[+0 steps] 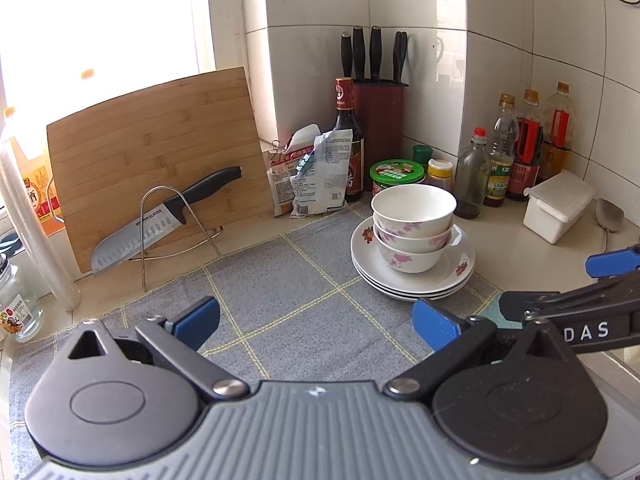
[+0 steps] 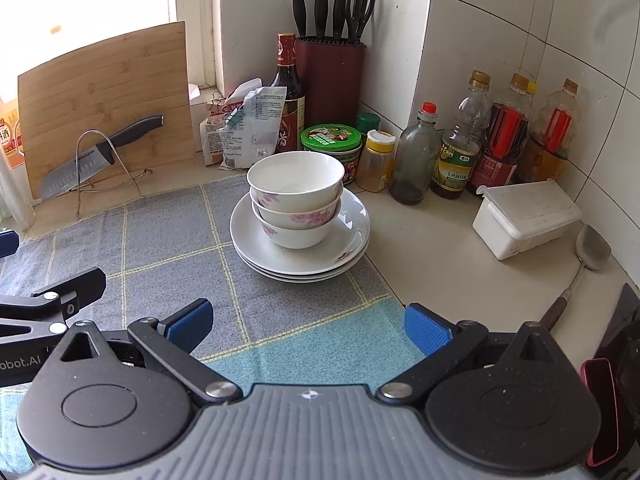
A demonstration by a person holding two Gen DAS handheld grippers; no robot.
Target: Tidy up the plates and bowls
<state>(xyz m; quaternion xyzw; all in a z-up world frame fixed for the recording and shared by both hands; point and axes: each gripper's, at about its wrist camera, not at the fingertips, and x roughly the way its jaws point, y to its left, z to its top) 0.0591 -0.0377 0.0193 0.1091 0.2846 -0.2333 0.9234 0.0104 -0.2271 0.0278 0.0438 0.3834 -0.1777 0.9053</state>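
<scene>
Both my claws, left and right, hang released and empty over the cloth. Ahead, three bowls sit nested on what looks like three plates, at the cloth's far corner. If I pinch the top bowl's thin rim off-centre, the tower could tip toward the bottles.
</scene>
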